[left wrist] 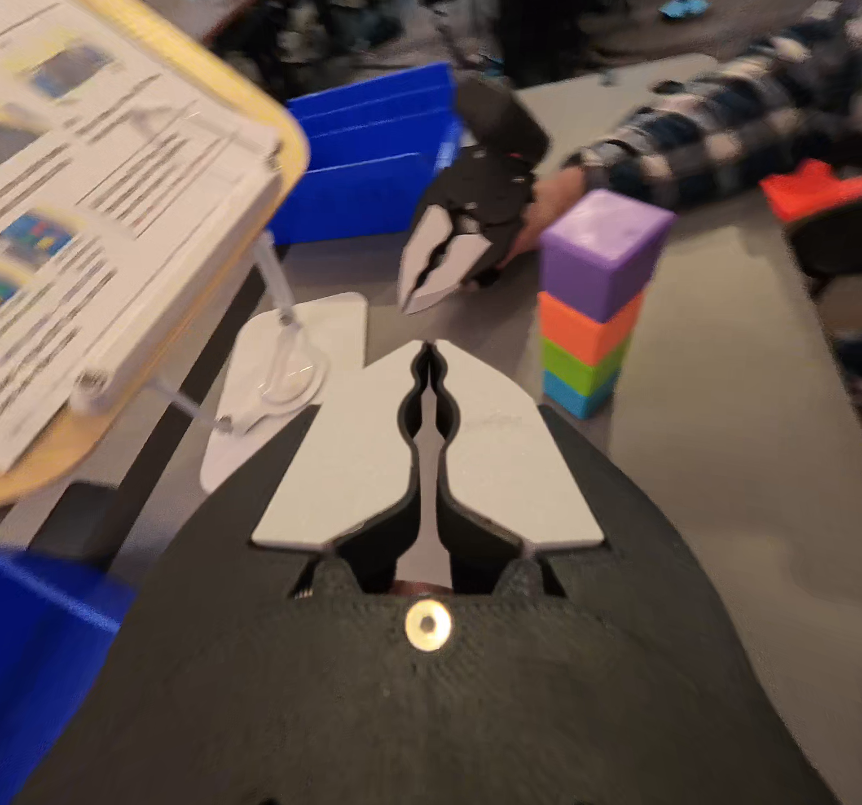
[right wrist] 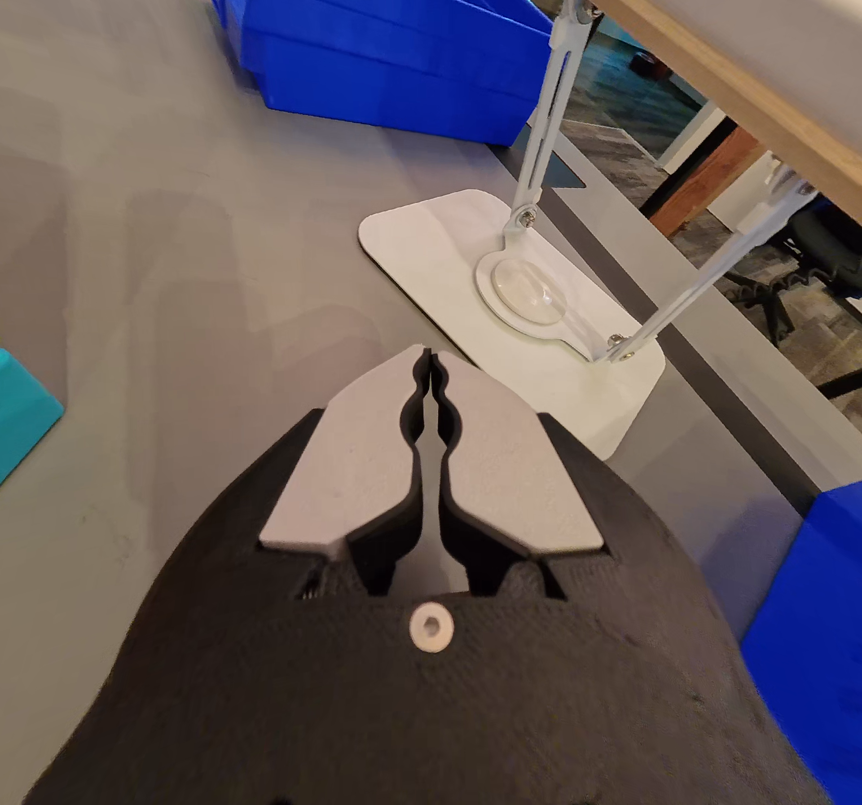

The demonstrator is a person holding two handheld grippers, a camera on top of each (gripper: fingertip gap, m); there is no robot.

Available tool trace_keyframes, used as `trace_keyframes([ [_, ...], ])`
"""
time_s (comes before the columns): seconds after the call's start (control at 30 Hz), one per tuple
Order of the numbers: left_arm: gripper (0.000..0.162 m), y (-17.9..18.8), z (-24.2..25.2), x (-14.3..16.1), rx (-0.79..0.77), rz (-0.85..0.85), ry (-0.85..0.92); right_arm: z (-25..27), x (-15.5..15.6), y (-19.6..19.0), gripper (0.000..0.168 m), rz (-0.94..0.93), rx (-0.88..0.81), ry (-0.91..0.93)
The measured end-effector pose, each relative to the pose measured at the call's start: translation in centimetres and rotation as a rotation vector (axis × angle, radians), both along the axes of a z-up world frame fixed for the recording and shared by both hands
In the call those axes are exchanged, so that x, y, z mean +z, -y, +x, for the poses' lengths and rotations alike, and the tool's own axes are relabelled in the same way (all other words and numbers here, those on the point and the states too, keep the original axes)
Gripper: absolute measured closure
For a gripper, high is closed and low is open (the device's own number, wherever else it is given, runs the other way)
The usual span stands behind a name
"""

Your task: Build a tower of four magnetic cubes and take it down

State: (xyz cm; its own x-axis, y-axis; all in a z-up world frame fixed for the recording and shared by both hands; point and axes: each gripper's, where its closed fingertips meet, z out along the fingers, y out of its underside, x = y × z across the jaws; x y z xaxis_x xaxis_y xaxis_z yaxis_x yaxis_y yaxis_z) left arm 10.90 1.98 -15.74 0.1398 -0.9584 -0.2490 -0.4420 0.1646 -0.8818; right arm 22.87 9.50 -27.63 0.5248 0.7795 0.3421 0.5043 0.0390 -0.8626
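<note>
A tower of four cubes stands on the grey table in the left wrist view: purple cube [left wrist: 604, 251] on top, then orange cube [left wrist: 585, 332], green cube [left wrist: 580, 372] and blue cube [left wrist: 576, 398] at the bottom. My left gripper [left wrist: 428, 348] is shut and empty, to the left of the tower and nearer the camera. My right gripper [right wrist: 430, 356] is shut and empty; it also shows in the left wrist view [left wrist: 413, 304], just left of the tower, apart from it. A teal cube [right wrist: 18, 409] shows at the left edge of the right wrist view.
A blue bin [left wrist: 368, 153] [right wrist: 373, 50] stands behind the grippers. A white stand base [right wrist: 513, 307] [left wrist: 289, 363] holds a tilted board with papers [left wrist: 116, 204]. Another blue bin [right wrist: 811, 633] sits near the table edge. A red object [left wrist: 811, 190] lies at the right. The gap from one gripper's tips to the other's is roughly 20 cm.
</note>
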Motion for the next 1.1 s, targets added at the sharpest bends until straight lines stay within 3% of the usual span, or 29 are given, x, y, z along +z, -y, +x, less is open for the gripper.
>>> trace_keyframes([
  [0.1,0.162,-2.4,-1.2,-2.4,0.160,-0.028,0.094,0.4,0.0,-0.4,0.168,0.009,-0.041,0.004],
  [0.27,0.162,-7.0,-2.1,-7.4,0.489,-0.031,0.084,1.5,0.2,-0.8,0.168,0.007,-0.113,-0.011],
  [0.47,0.162,-8.0,-1.7,-11.3,0.614,-0.083,0.015,3.4,0.7,-1.1,0.168,-0.014,-0.194,-0.065],
  [1.1,0.162,-6.4,-4.2,-11.1,0.781,-0.072,0.095,5.4,0.9,-0.2,0.168,-0.025,-0.262,-0.088],
])
